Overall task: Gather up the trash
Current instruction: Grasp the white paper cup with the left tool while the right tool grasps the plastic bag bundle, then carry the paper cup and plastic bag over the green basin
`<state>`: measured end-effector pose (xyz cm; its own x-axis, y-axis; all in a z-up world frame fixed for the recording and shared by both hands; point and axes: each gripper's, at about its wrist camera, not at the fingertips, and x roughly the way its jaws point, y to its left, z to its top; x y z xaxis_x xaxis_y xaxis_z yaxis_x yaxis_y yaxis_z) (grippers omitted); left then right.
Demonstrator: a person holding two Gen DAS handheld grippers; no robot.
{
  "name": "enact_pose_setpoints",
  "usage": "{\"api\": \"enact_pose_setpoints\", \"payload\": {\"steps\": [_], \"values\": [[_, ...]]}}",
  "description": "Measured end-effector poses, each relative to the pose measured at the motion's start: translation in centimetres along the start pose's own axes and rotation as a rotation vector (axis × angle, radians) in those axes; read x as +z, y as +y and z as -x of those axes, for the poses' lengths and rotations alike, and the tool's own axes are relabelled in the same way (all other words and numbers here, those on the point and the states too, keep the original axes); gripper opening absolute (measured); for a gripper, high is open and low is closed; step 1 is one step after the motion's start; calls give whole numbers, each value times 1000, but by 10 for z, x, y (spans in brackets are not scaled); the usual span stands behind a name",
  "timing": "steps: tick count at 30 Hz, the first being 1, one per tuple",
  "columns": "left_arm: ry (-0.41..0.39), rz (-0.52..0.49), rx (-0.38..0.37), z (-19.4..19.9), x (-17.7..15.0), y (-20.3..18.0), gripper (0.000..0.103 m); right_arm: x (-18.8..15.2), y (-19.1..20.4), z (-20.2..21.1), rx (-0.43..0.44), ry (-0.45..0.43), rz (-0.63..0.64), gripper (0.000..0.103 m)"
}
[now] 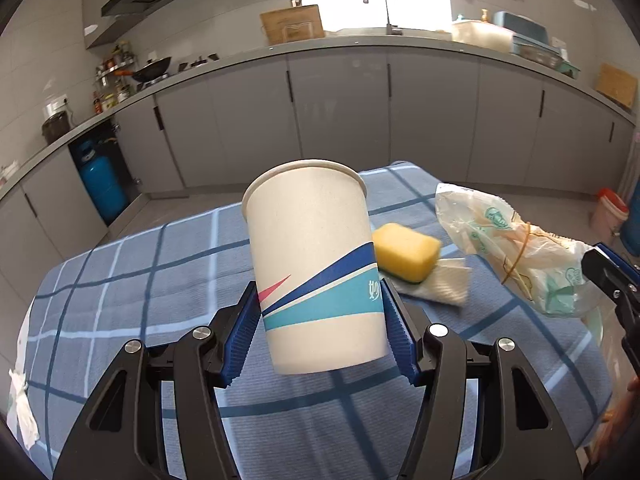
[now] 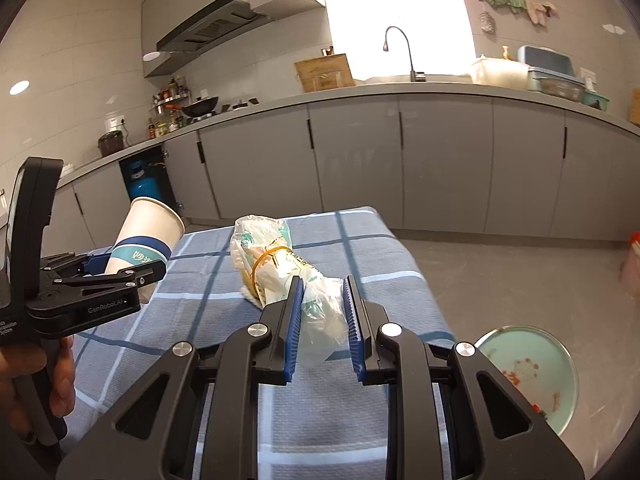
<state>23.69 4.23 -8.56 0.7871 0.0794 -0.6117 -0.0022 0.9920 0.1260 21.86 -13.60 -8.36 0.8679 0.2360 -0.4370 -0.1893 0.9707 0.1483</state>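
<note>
My left gripper (image 1: 318,316) is shut on a white paper cup (image 1: 316,252) with blue, teal and pink stripes, and holds it upright above the blue checked tablecloth (image 1: 120,300). The cup (image 2: 144,236) and the left gripper (image 2: 120,276) also show at the left of the right wrist view. My right gripper (image 2: 322,320) is shut on the end of a clear plastic bag (image 2: 276,264) bound with a rubber band, lifted over the table's right side. The bag (image 1: 520,248) shows at the right of the left wrist view. A yellow sponge (image 1: 406,252) lies on a white napkin (image 1: 440,284).
A round pale green bin (image 2: 560,352) with scraps inside stands on the floor to the right of the table. A crumpled white paper (image 1: 22,412) lies at the table's left edge. Grey kitchen cabinets (image 1: 340,120) line the far wall. A blue gas cylinder (image 1: 100,184) stands at far left.
</note>
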Motion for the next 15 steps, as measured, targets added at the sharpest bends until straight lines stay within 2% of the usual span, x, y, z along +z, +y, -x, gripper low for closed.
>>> {"api": "enact_pose_setpoints", "payload": {"steps": [15], "values": [[-41, -158, -114, 1, 15, -86, 59, -8, -74, 17, -133, -22, -107, 22]]}}
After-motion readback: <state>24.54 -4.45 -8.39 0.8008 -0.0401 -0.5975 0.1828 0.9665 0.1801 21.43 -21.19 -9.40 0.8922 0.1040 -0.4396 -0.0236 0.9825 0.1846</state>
